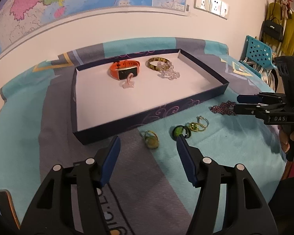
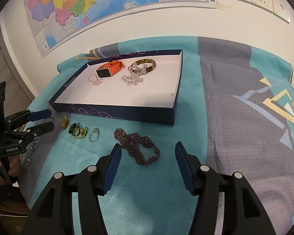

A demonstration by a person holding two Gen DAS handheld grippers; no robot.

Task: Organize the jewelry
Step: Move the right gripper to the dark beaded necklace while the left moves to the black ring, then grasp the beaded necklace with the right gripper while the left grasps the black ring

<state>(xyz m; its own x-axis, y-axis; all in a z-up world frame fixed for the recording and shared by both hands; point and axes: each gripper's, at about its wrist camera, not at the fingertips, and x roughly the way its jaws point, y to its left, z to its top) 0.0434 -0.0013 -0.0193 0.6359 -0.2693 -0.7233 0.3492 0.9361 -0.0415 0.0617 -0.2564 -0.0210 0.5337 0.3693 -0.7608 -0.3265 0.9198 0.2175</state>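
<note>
A dark blue tray (image 1: pixel 147 115) (image 2: pixel 115 110) with a white floor holds an orange watch (image 1: pixel 125 69) (image 2: pixel 109 69), a pink ring (image 1: pixel 128 81) (image 2: pixel 95 80), a brown bangle (image 1: pixel 156 62) (image 2: pixel 145 63) and a clear bead bracelet (image 1: pixel 168 71) (image 2: pixel 133 78). On the cloth in front lie a purple bead bracelet (image 1: pixel 223 107) (image 2: pixel 141 146), a silver ring (image 1: pixel 201 120) (image 2: pixel 93 135), green rings (image 1: pixel 180 131) (image 2: pixel 78 131) and a yellow ring (image 1: pixel 151 140) (image 2: pixel 64 122). My left gripper (image 1: pixel 148 143) (image 2: pixel 43 120) is open above the yellow ring. My right gripper (image 2: pixel 148 148) (image 1: pixel 236 103) is open over the purple bracelet.
A teal and grey patterned cloth (image 1: pixel 215 156) (image 2: pixel 235 98) covers the table. A wall with a map (image 1: pixel 68 2) (image 2: pixel 88 5) and sockets stands behind. A blue perforated basket (image 1: pixel 258 54) and hanging bags are at the right.
</note>
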